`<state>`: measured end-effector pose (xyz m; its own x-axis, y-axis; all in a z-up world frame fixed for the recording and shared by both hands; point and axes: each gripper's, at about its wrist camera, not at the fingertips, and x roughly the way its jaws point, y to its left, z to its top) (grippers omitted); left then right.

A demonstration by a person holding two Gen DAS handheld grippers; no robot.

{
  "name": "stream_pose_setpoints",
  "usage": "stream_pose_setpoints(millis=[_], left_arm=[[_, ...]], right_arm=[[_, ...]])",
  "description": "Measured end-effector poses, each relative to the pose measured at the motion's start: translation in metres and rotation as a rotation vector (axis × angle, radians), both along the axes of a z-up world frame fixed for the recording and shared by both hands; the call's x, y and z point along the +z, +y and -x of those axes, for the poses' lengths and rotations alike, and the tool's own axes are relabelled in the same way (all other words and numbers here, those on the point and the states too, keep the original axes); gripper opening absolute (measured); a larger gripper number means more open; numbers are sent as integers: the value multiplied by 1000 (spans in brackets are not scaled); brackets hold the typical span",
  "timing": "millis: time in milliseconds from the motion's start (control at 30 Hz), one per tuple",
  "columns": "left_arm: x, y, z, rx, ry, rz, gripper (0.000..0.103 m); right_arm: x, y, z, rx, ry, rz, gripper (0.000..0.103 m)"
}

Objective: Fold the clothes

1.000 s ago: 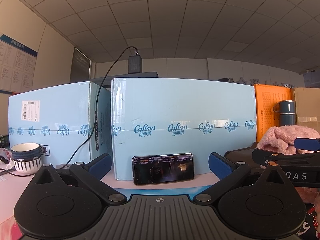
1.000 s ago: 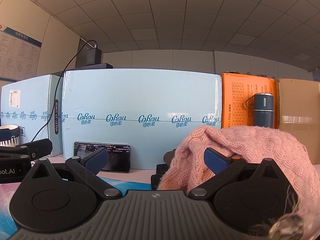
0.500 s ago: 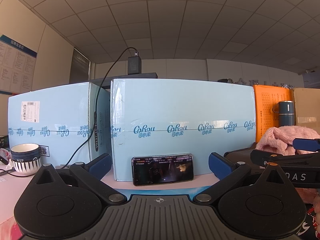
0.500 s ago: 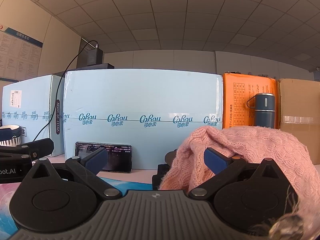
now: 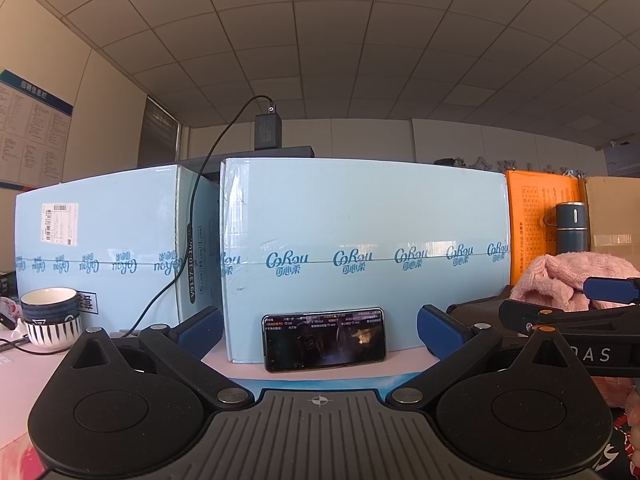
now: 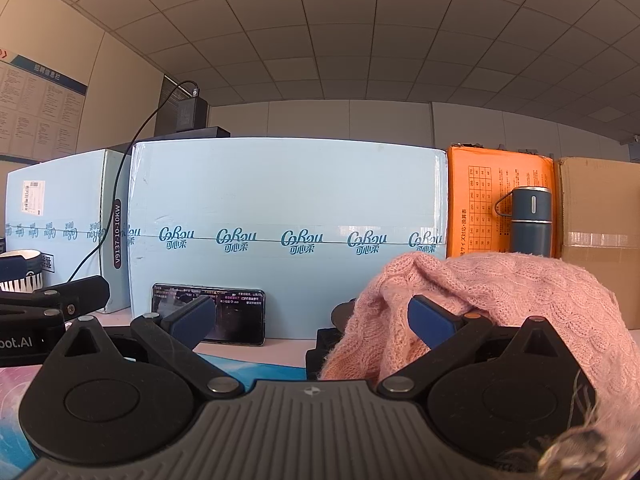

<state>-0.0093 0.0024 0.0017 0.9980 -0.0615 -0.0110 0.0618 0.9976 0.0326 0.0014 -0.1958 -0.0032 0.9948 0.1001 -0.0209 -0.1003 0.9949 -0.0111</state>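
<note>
Spreading wide, both hand-held grippers, left (image 5: 320, 332) and right (image 6: 310, 320), pink sweater (image 6: 500, 300) draping right finger, mug (image 5: 50, 316) contents unseen.

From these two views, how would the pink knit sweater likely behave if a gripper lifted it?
The pink knit sweater lies heaped in soft folds, so it would probably sag and drape. Its loose, fuzzy knit may snag on the right gripper fingers.

Phone (image 5: 324, 338) leans against pale-blue box (image 5: 360, 220).
</note>
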Motion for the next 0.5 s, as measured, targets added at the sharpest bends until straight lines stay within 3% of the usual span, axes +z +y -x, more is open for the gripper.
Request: stream_pose_setpoints(millis=[500], left_arm=[[0, 1, 0, -2, 1, 1, 103]], right_arm=[[0, 0, 0, 0, 0, 0, 103]])
